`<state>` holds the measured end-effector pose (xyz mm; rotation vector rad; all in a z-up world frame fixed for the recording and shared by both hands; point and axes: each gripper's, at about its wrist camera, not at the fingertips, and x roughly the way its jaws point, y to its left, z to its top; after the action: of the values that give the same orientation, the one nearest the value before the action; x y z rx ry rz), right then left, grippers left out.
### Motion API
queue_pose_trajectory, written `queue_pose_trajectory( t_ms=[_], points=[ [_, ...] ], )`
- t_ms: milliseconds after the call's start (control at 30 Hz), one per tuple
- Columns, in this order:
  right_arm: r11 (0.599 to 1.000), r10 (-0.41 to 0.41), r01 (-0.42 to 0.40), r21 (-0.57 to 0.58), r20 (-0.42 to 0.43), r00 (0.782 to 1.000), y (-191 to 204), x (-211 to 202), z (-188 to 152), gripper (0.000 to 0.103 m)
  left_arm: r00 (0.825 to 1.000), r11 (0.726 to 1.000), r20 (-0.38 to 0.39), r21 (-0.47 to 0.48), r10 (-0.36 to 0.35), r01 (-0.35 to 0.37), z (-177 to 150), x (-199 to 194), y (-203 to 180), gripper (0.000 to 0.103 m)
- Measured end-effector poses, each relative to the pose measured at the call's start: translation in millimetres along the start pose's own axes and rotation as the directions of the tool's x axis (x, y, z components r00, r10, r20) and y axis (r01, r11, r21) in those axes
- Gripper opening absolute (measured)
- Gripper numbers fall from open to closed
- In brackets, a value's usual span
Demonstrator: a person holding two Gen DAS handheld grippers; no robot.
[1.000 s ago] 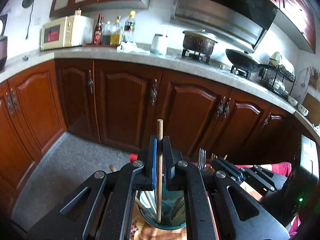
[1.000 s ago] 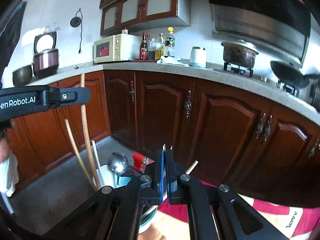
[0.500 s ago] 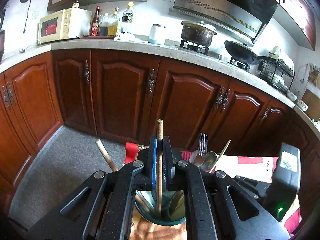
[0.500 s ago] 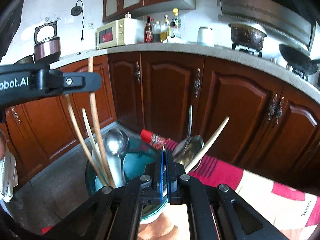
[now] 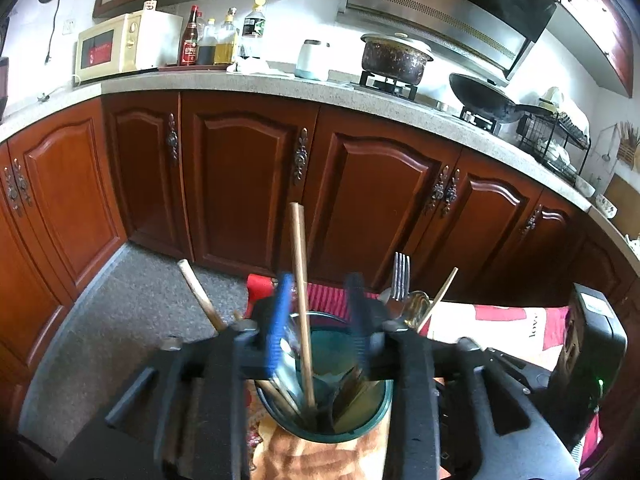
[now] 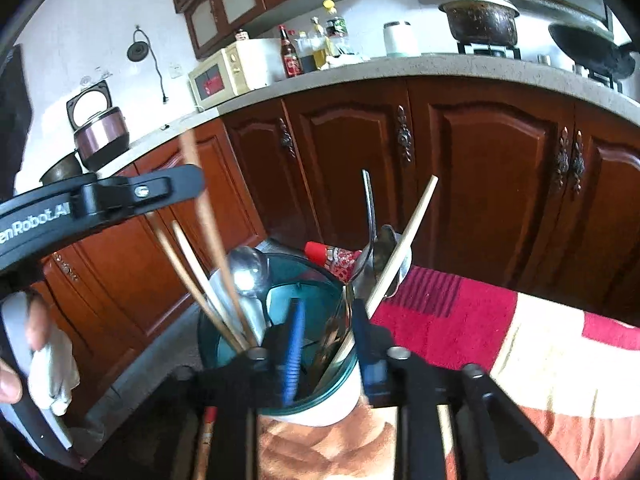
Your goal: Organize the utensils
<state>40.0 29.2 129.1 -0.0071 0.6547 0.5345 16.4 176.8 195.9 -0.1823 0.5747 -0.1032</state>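
- Kitchen, dark red wooden cabinets [image 5: 244, 176] under a speckled stone worktop; microwave [image 5: 120, 46], bottles, a lidded pot [image 5: 394, 58] and a wok along the far wall.
- Near edge of both views: a patterned red, cream and brown cloth [image 6: 460, 312] covers the counter that carries the work.
- Teal utensil cup [image 5: 360, 424] stands on the cloth, directly below both tongs. Already holds several wooden sticks, a steel ladle [image 6: 246, 268], spoons and a fork [image 5: 401, 276].
- Left tongs [image 5: 320, 312]: have just been opening. A long wooden chopstick [image 5: 301, 280] stands upright between them, lower end down in the cup; the pads look clear of it, so released.
- Right tongs [image 6: 332, 340]: likewise just been opening, over the cup's near rim. A pale wooden stick [image 6: 400, 252] leans up and right out of the cup past the right pad; no pad presses on it.
- Handling, as a judgement: the sticks are light, stiff and thin, likely to roll or tip once let go; best pinched mid-shaft, well above the rim. Steel pieces are heavier and slick; take them by the handle.
- The cup looks top-heavy with long handles leaning outward; a knock from either tongs could tip it.
- A person's hand [image 6: 24, 344] shows at the left edge of the right view.
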Motion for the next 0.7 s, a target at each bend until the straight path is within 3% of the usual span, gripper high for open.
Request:
queue_pose_trajectory(
  t_ms=[133, 333, 633, 700],
  points=[
    [1.0, 0.002, -0.003, 0.009, 0.008, 1.0, -3.3, -12.8, -4.2, 0.031, 1.0, 1.0, 0.006, -0.009, -0.002, 0.002, -1.5, -5.8, 1.6, 0.048],
    [0.999, -0.016, 0.016, 0.042, 0.005, 1.0, -14.9, -30.6, -9.3, 0.031, 1.0, 1.0, 0.015, -0.004, 0.026, -0.026, -6.6, -15.5, 2.0, 0.055],
    [0.996, -0.054, 0.055, 0.064, -0.012, 0.998, -14.1, -48.0, -17.4, 0.032, 0.996, 0.996, 0.001, -0.007, 0.092, -0.092, -29.5, -29.1, -0.8, 0.055],
    [0.996, -0.065, 0.066, 0.067, -0.018, 0.998, -11.1, -50.6, -19.6, 0.036, 0.994, 0.994, -0.019, -0.003, 0.105, -0.105, -36.6, -30.5, -3.0, 0.055]
  ],
)
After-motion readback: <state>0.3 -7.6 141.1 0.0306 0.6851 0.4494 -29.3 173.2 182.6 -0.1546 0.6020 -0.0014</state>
